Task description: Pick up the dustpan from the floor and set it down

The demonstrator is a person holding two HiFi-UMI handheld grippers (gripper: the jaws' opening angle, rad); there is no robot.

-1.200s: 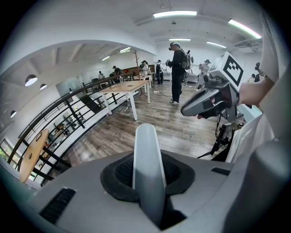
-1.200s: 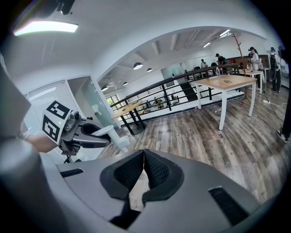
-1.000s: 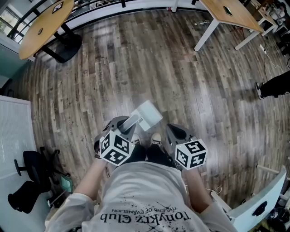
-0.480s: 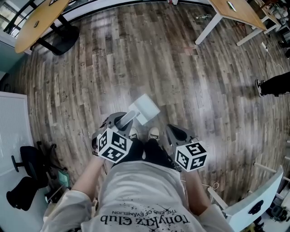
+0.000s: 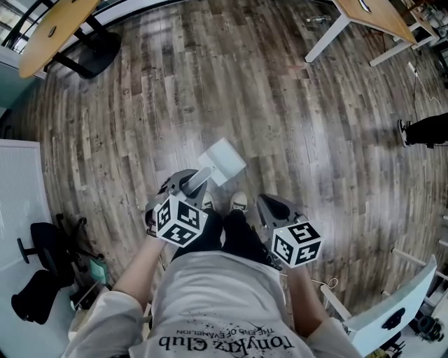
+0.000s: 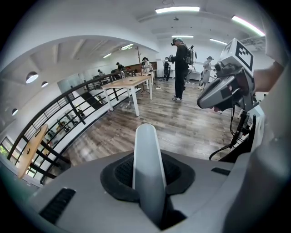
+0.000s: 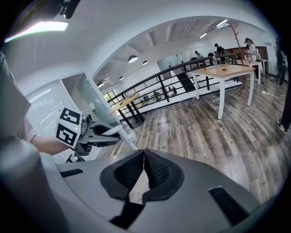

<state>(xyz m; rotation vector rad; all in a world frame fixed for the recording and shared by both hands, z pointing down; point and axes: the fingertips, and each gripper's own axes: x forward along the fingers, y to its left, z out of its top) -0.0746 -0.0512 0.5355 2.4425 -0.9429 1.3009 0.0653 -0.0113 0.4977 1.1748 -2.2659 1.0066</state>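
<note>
In the head view the dustpan's white pan (image 5: pixel 222 161) juts out ahead of the person's shoes over the wooden floor; whether it touches the boards I cannot tell. Its grey handle (image 5: pixel 198 178) runs back into my left gripper (image 5: pixel 183 187), which is shut on it. The left gripper view shows that handle (image 6: pixel 148 173) clamped upright between the dark pads. My right gripper (image 5: pixel 269 206) hovers beside the person's right leg, shut with nothing in it; in the right gripper view its pads (image 7: pixel 154 170) meet at the tips. That view also shows the left gripper (image 7: pixel 93 135) at the left.
A round wooden table (image 5: pixel 56 28) stands far left, a white-legged table (image 5: pixel 371 17) far right. A black office chair (image 5: pixel 42 269) and a white cabinet (image 5: pixel 21 189) are at the left, a white chair (image 5: pixel 392 314) at the lower right. Another person's leg (image 5: pixel 423 129) shows at the right edge.
The left gripper and the dustpan have sunk a little toward the floor, its grip unchanged. The right gripper has dropped slightly too, still shut.
</note>
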